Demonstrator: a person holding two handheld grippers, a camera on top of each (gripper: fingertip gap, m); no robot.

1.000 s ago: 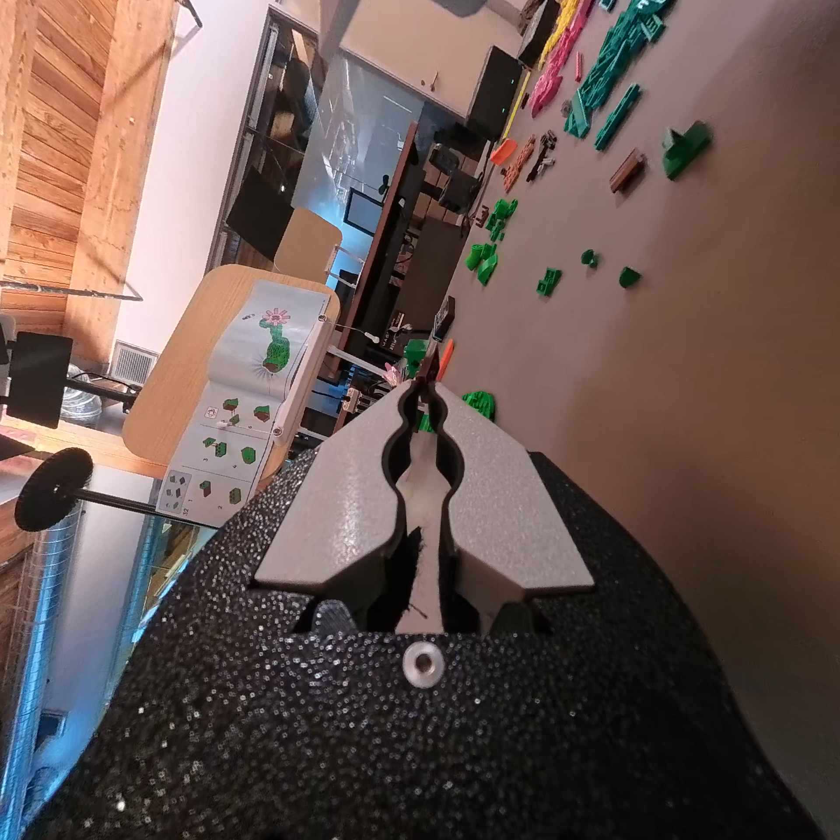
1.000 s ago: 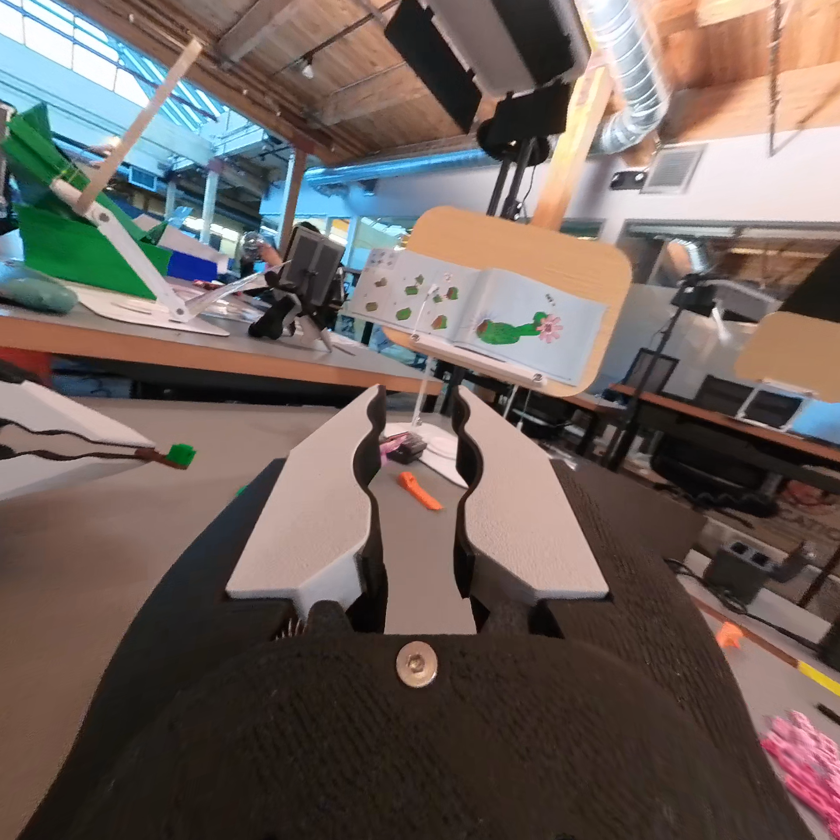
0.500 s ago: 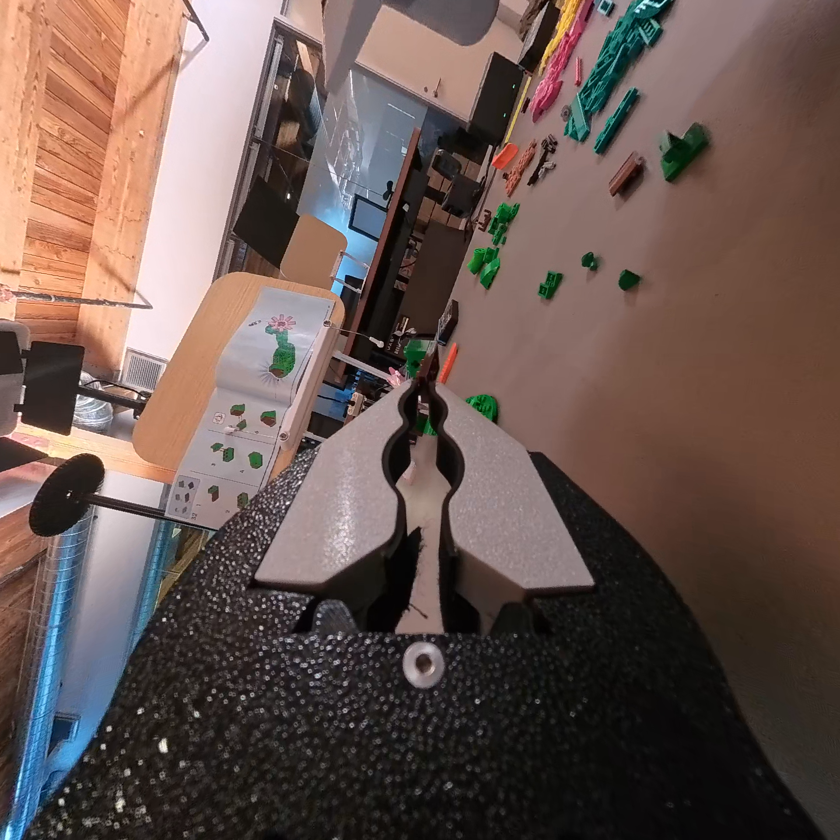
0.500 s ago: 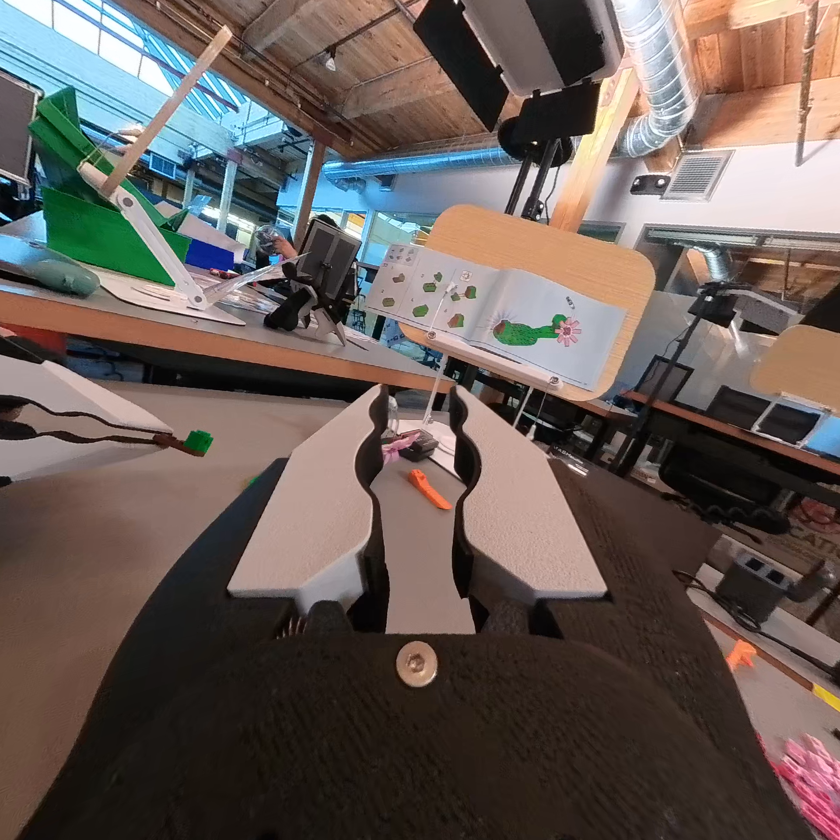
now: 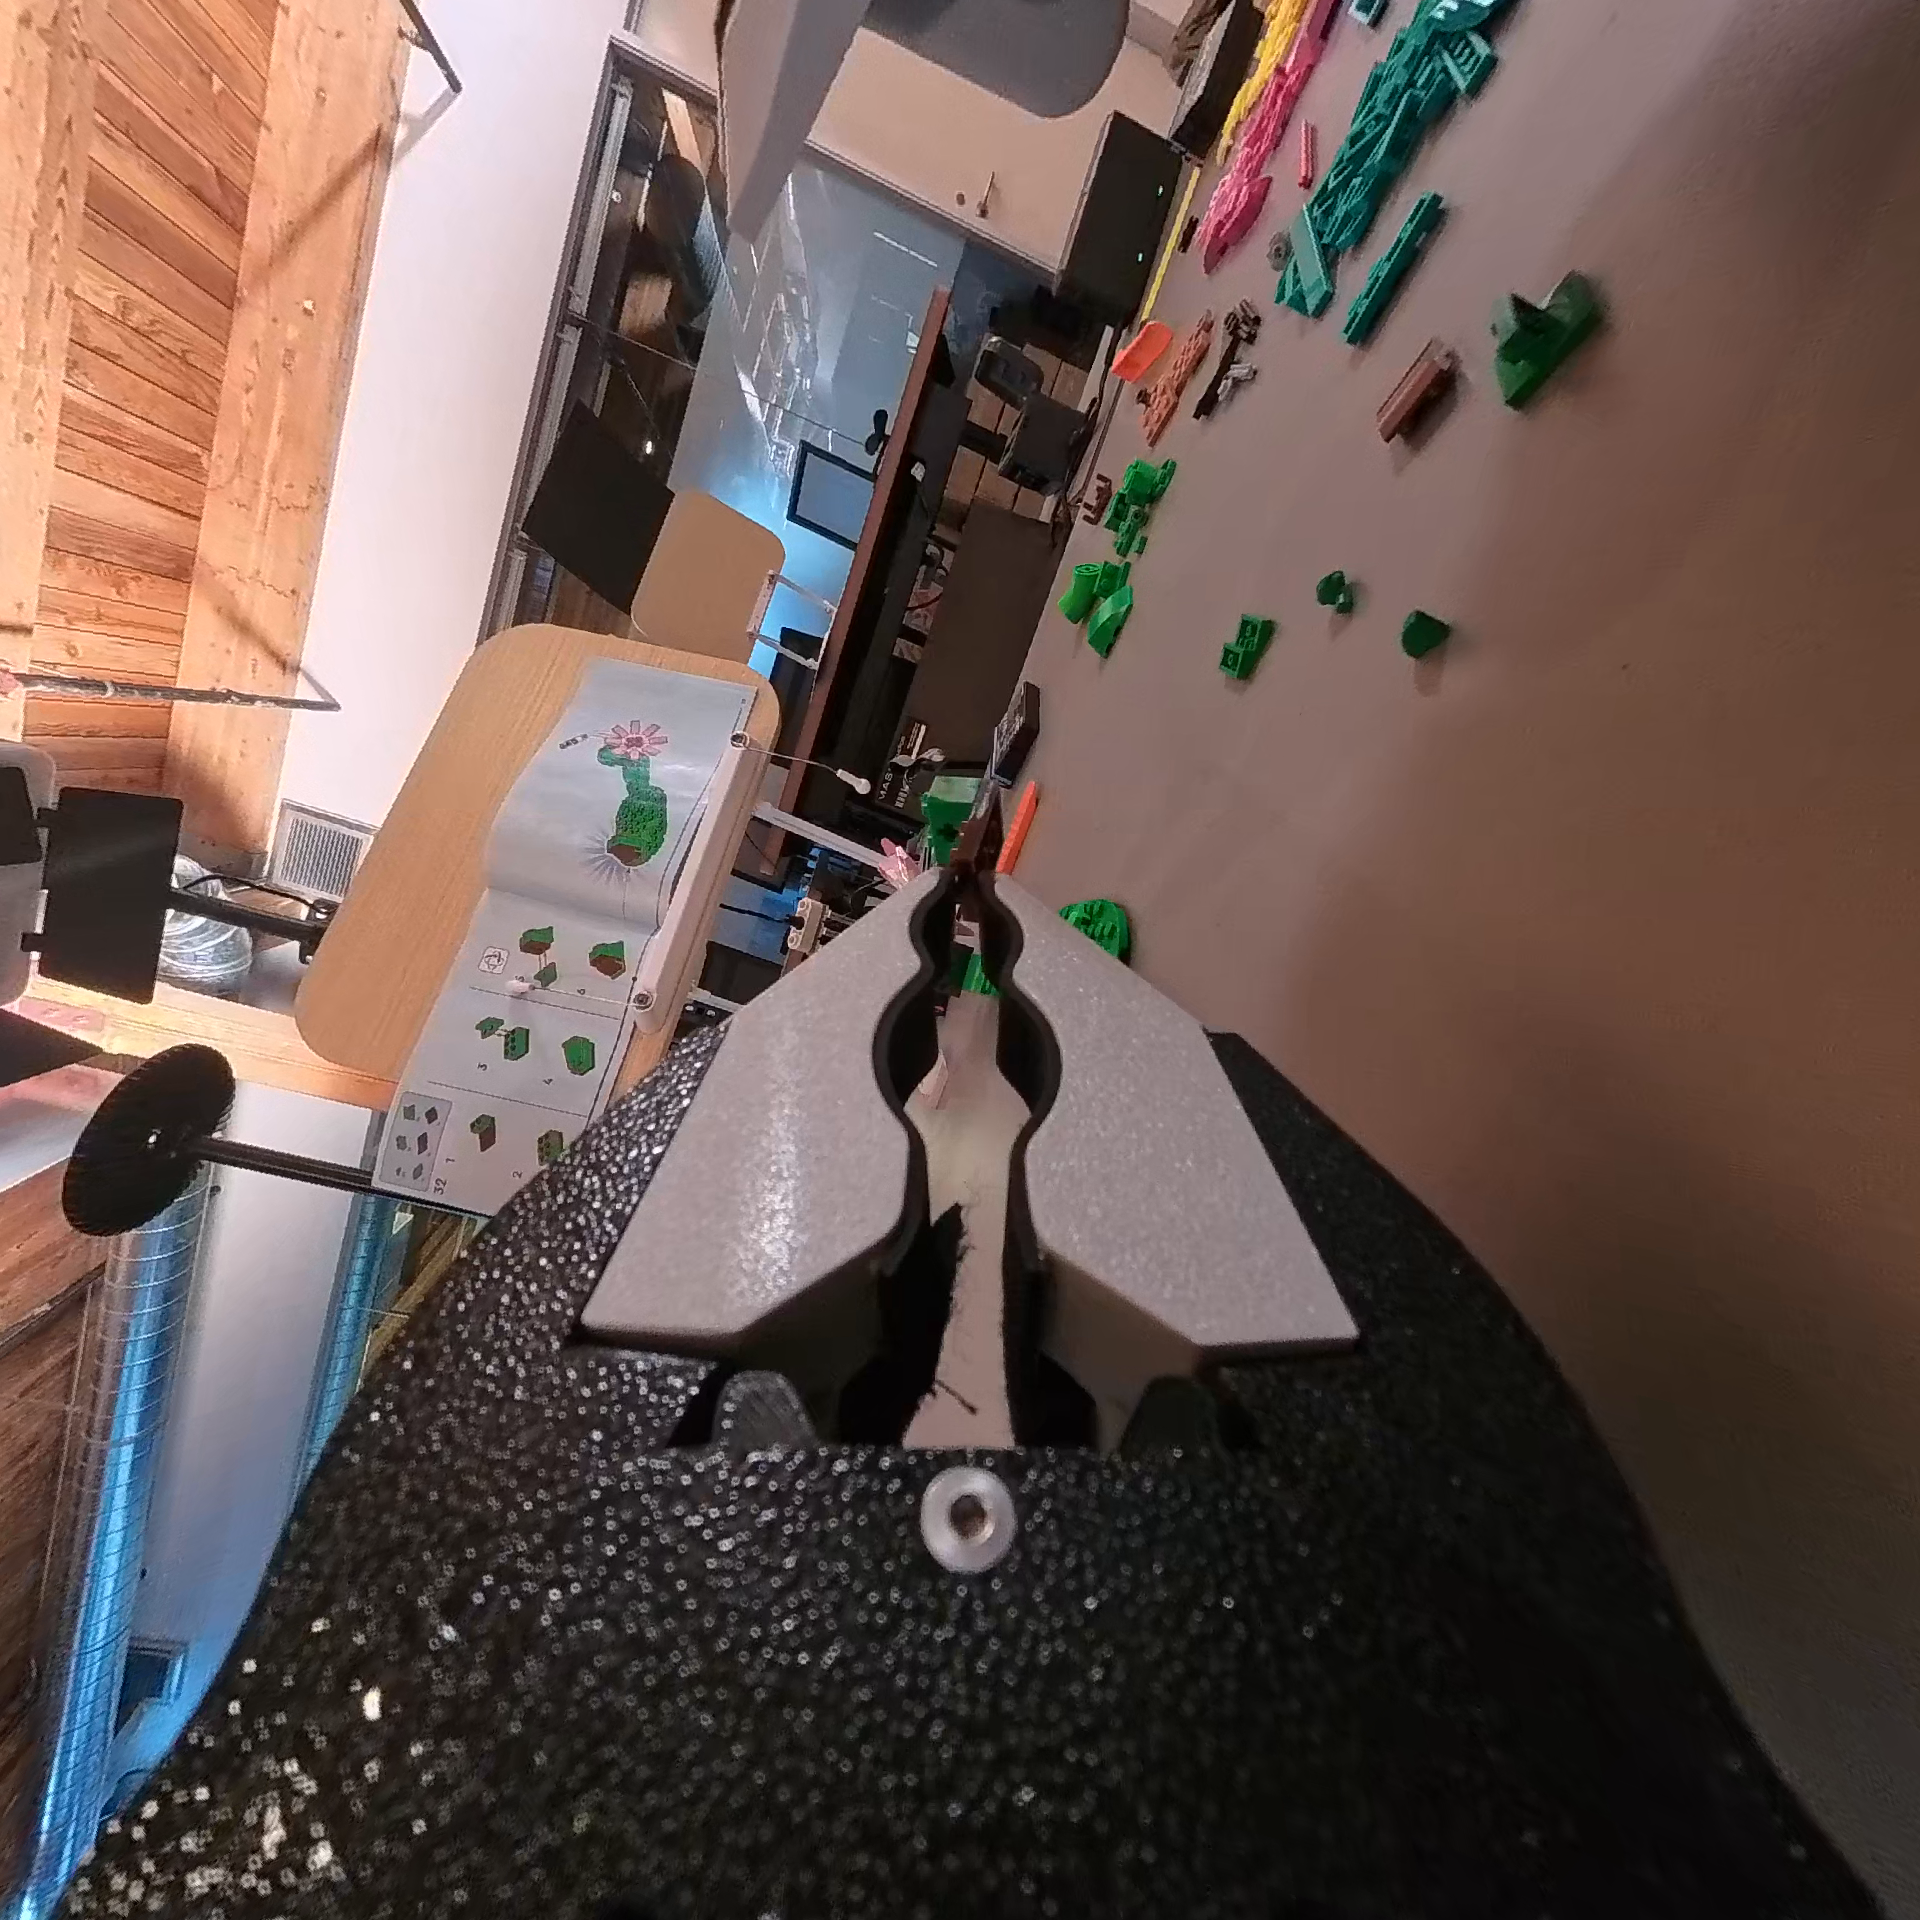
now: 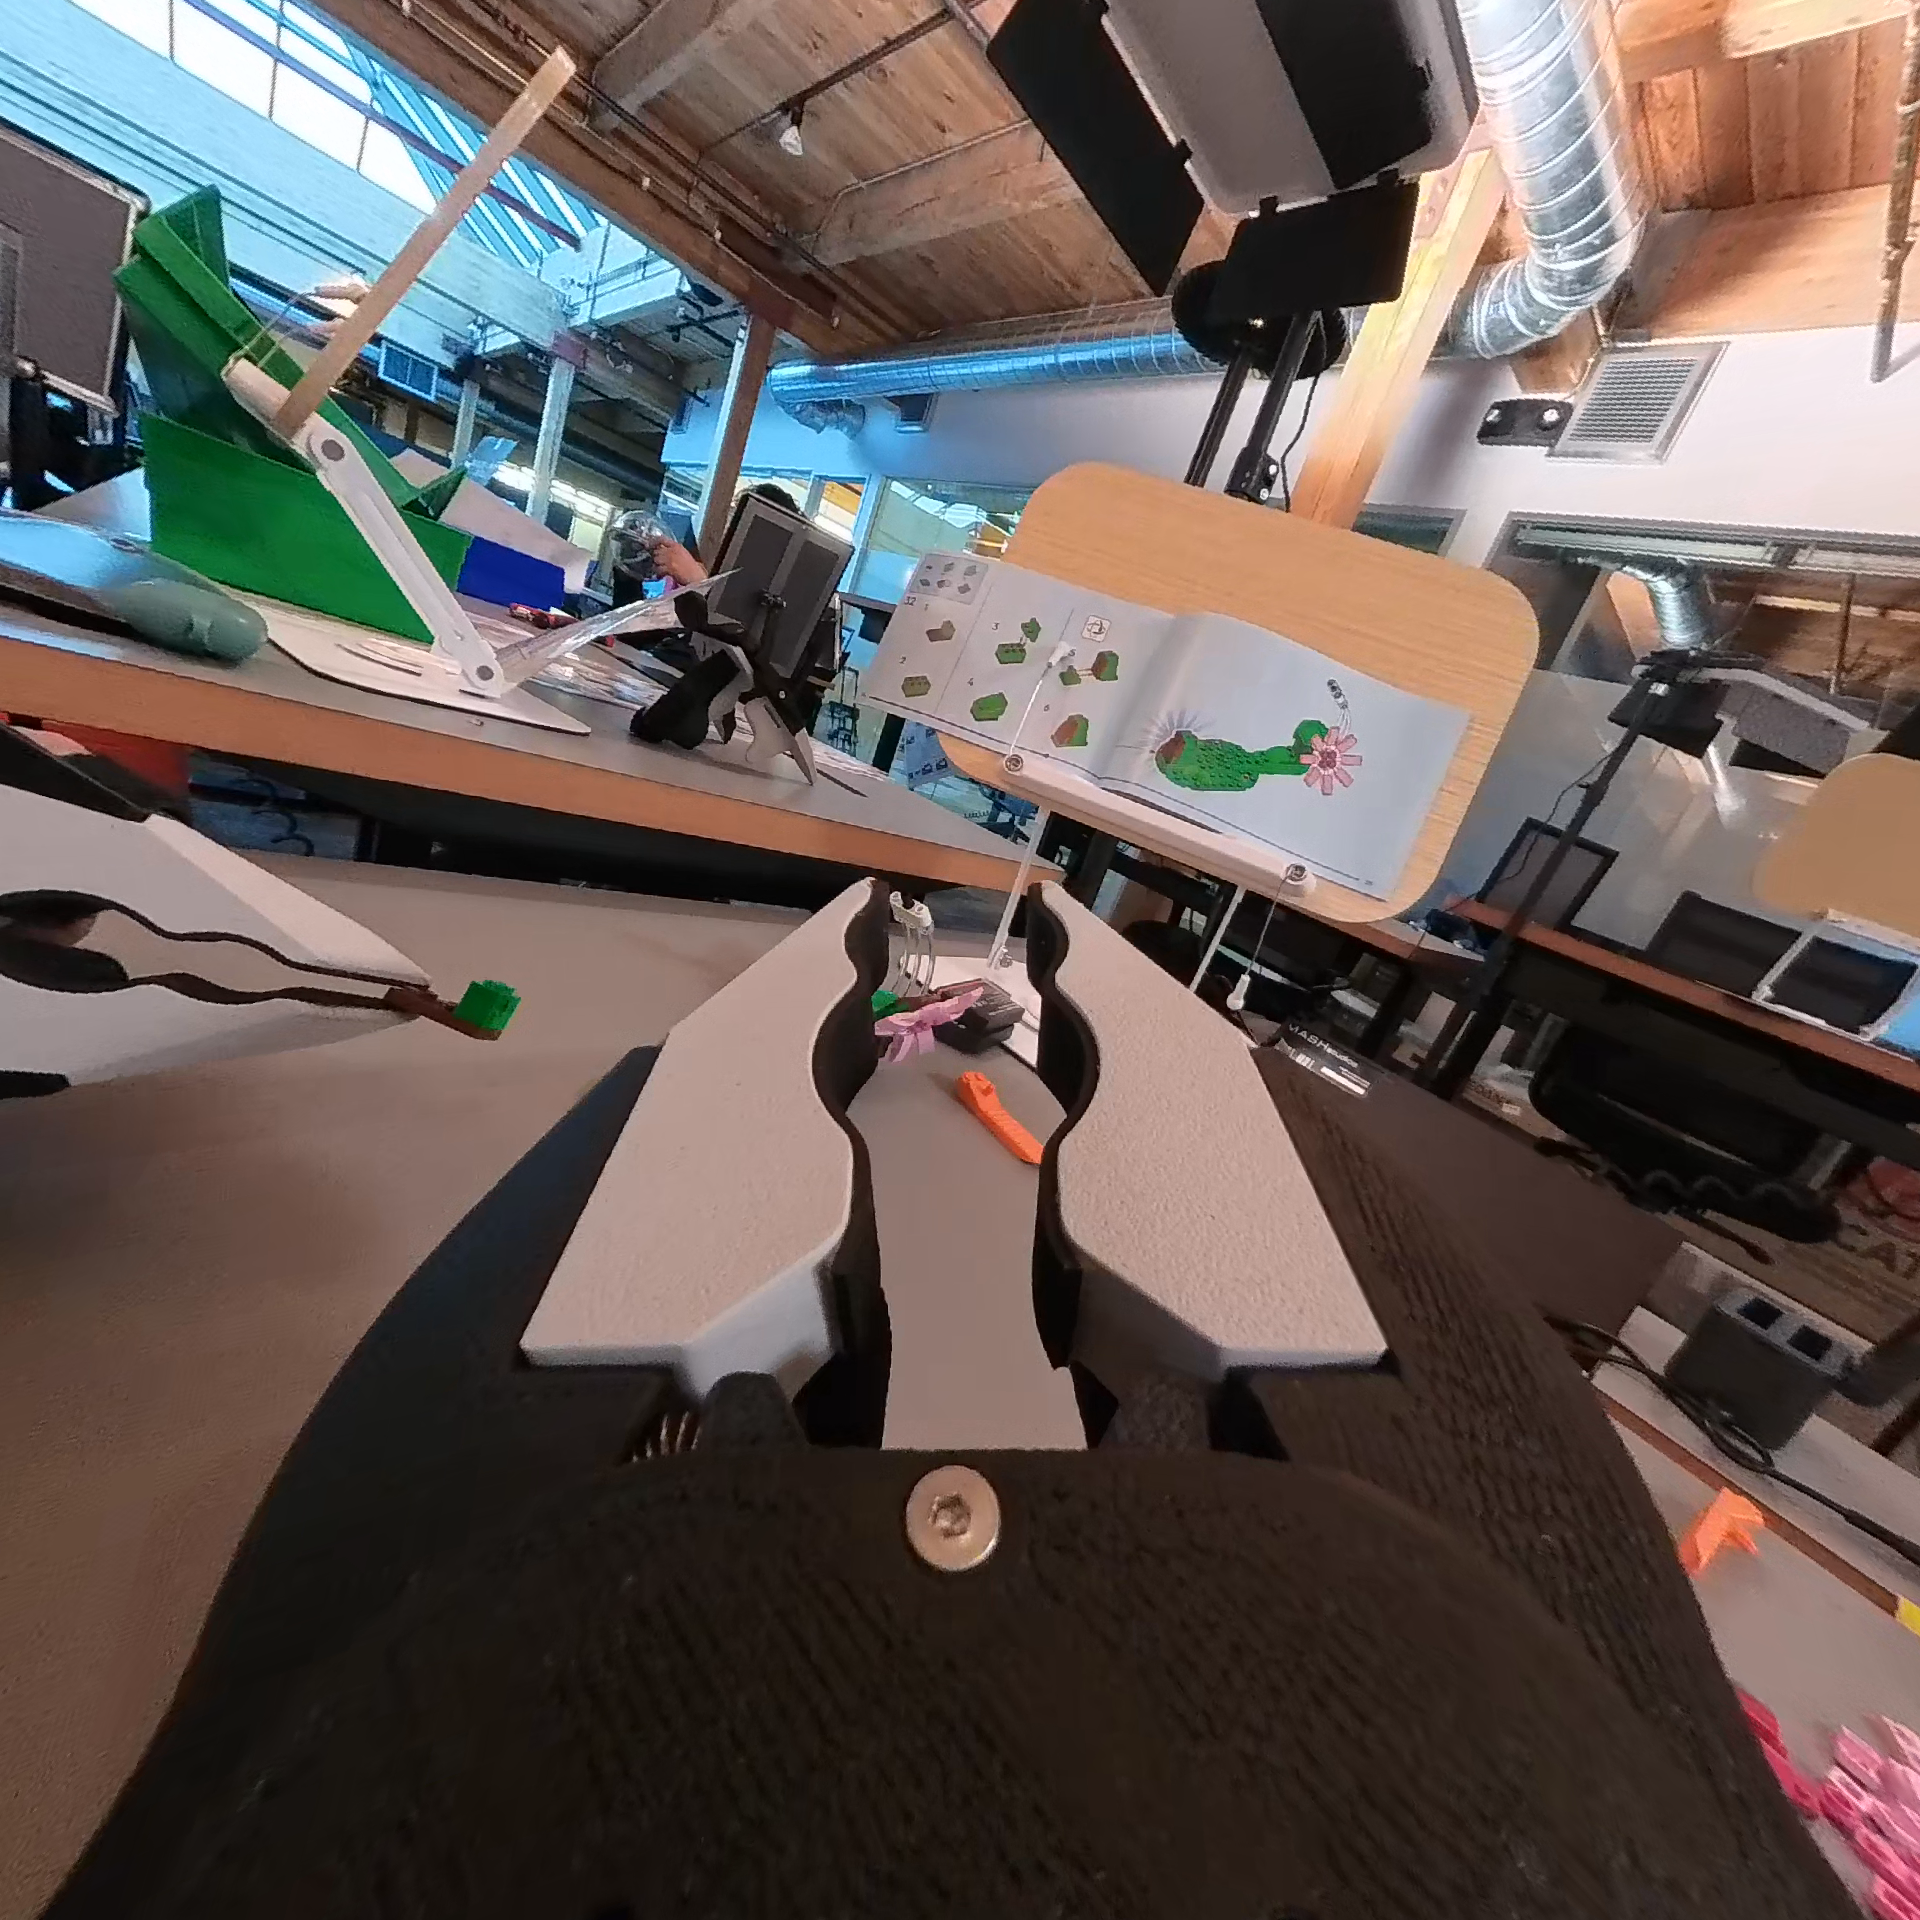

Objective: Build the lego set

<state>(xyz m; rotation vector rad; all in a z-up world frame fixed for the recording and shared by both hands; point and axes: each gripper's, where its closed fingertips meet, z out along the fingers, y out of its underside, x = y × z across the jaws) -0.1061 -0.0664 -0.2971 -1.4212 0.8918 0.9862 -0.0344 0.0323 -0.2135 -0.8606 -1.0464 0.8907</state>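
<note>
My left gripper [image 5: 971, 891] pinches a brown-green brick [image 6: 480, 1011] above the table [image 5: 1558, 935]. Right gripper [image 6: 956, 914] gapes, holding nothing, bare table ahead up to an orange tool [image 6: 997, 1115]. Manual [image 6: 1132, 707] stands past the far edge.

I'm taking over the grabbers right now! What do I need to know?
Left gripper: shut on a small brown-and-green lego piece, held up above the grey table.
Right gripper: open and holding nothing, above the table, aimed toward the orange tool and the pink flower piece.
Instruction booklet: open on its wooden stand behind the table.
Loose bricks: green, brown, teal and pink ones spread over the table.
Done: one small sub-build, in the left gripper.
Left: most of the bricks are not yet joined.
</note>
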